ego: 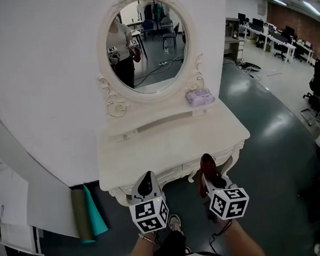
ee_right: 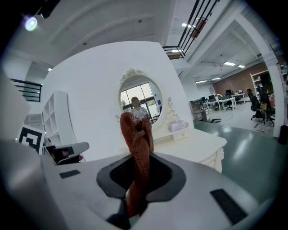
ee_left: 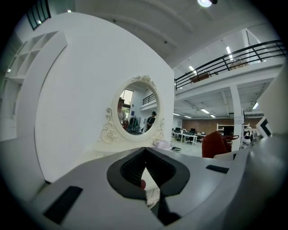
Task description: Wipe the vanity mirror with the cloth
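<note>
Left gripper [ego: 147,180]: pale grey shell, black jaw pads, white cube [ego: 149,214] bearing black square markers. Right gripper [ego: 213,180], right of that cube: same build, thin dark cable [ego: 215,233] trailing. Below the cube: dark trousers [ego: 170,248], pale shoe [ego: 174,223].

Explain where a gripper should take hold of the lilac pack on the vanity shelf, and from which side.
Grip the lilac pack across its short width, coming from above and the front. It lies flat on the shelf with the mirror frame close behind, so the back looks blocked. The left gripper is likely best: the right gripper is shut on the cloth.
</note>
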Demonstrator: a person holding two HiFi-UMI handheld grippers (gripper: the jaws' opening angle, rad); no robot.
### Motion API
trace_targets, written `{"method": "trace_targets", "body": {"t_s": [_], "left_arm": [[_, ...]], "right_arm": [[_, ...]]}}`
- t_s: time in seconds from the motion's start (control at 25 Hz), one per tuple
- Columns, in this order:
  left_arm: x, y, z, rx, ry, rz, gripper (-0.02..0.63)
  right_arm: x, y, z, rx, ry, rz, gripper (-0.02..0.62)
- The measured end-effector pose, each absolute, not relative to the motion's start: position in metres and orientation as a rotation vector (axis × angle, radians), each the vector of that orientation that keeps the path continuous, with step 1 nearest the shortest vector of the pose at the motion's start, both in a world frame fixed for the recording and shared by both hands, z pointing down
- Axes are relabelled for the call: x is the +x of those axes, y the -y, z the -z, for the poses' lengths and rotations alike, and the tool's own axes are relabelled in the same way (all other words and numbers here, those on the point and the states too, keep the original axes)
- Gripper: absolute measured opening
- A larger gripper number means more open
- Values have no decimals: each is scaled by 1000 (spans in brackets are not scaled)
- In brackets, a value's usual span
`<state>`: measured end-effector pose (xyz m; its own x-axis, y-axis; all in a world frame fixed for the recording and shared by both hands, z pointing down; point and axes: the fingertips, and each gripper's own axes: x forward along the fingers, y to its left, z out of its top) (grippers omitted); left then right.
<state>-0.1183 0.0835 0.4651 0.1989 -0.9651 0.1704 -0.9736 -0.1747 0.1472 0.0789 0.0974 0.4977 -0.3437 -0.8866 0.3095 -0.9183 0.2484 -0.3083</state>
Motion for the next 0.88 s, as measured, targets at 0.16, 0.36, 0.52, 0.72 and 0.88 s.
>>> {"method": "trace_targets", "body": {"t_s": [0.16, 0.36, 0.52, 0.72, 0.88], "left_arm": [[-115, -55, -475, 2244, 1846, -57, 5], [-109, -1, -477, 2258, 1844, -44, 5], [-101, 50, -479, 2263, 1828, -51, 5], [-96, 113, -482, 2267, 1827, -78, 5], [-103, 161, -477, 2260, 1851, -65, 5]], "right_arm": [[81, -70, -507, 1755, 2415, -686, 60], [85, -19, -506, 1765, 2426, -656, 60], [92, 30, -508, 1763, 2416, -659, 60], [95, 96, -506, 1753, 2425, -655, 60], [83, 148, -501, 1710, 2444, -631, 60]]}}
